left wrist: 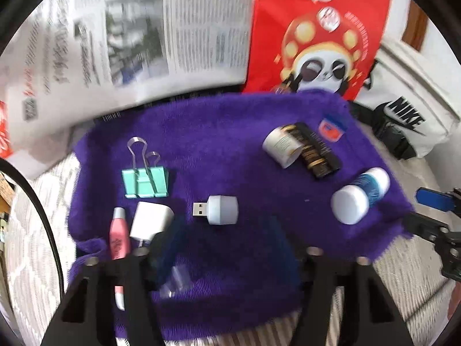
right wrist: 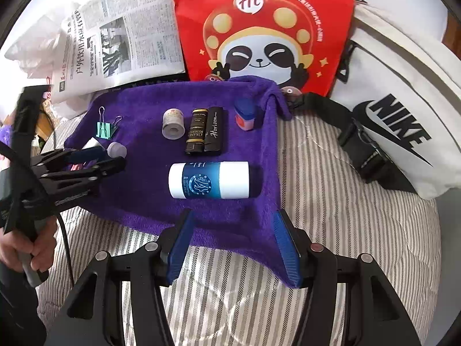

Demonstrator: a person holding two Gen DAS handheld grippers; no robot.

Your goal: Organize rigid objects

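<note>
Purple towel [right wrist: 144, 196], blue-banded white bottle [right wrist: 209, 180]

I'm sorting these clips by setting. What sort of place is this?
Probably a bedroom at home: the purple fleece towel lies on a striped quilted bedcover, with a white canvas Nike bag and a spread newspaper propped behind it.

— What can't you make out?
— My left tongs [left wrist: 227, 255] blur badly. They cover the pink tube [left wrist: 117, 235] partly.
— And the newspaper [left wrist: 161, 28]?
— Smeared print, cut off at the far edge.
</note>
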